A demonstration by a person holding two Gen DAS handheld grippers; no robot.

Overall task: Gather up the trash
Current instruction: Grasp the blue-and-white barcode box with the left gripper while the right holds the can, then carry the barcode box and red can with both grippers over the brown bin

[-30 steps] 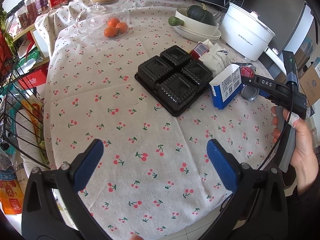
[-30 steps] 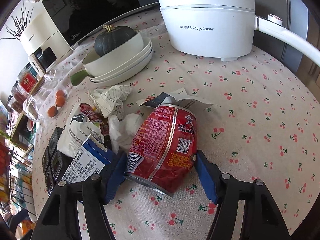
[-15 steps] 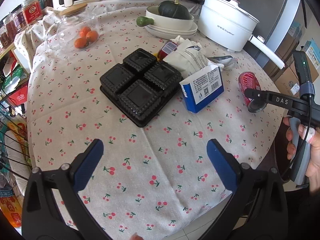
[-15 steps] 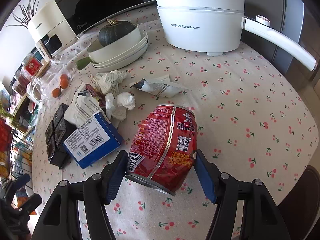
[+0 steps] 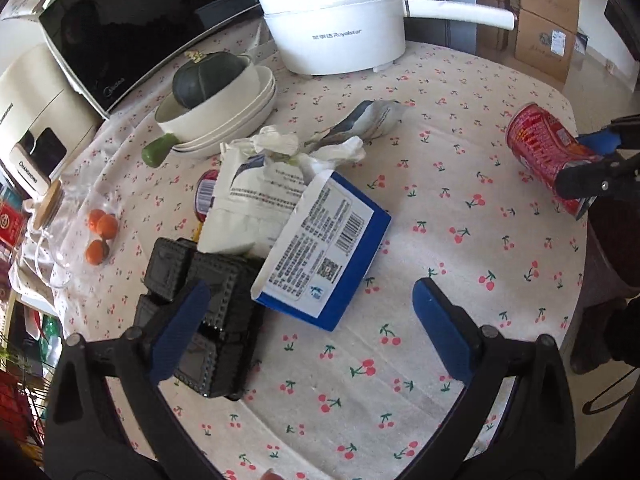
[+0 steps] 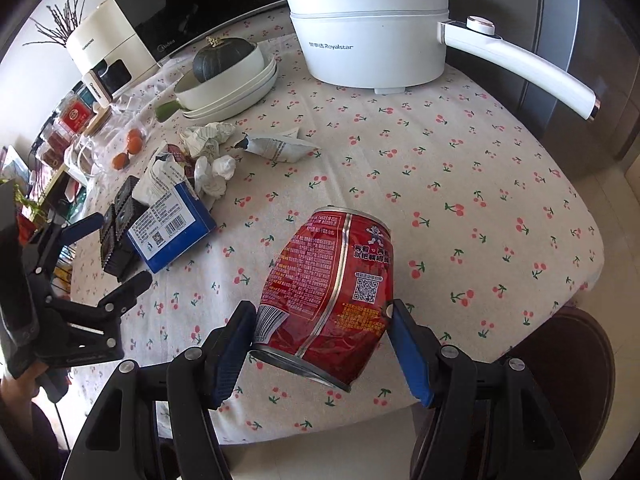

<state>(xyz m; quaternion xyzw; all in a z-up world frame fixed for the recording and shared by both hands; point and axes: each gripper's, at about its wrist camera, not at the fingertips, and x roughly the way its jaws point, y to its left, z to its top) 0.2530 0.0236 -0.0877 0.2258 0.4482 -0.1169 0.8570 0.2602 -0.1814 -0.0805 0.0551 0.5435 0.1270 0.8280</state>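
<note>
1. The dented red drink can (image 6: 332, 300) was clamped between the blue pads of the right gripper (image 6: 322, 344), its body tilted and its open end turned toward the camera, clear of the cherry-print tablecloth (image 6: 460, 184) near the table's edge.
2. The step in hand was judged to be the carrying of the can off the table to wherever trash was being gathered; no bin was visible in either view.
3. It was judged that the squeeze should be kept even, since a crumpled can could slip or buckle further, and that the open end should be kept raised in case liquid remained.
4. The left gripper (image 5: 308, 320) was seen with its jaws spread wide and nothing between them, poised just above the blue-and-white carton (image 5: 324, 252) and the black plastic tray (image 5: 208, 312).
5. That carton was judged the likeliest next pick; a grasp across its narrower sides would be best.
6. Counted as trash: 1 can, 1 carton, 1 black tray, 1 white pouch (image 5: 248, 196), 1 torn foil wrapper (image 5: 368, 120), about 3 crumpled paper wads (image 6: 208, 138). A further red-labelled item was mostly hidden.
7. Counted besides: 1 white electric pot (image 6: 372, 36), 1 dark green squash (image 6: 222, 60), 3 small oranges (image 5: 102, 228).
</note>
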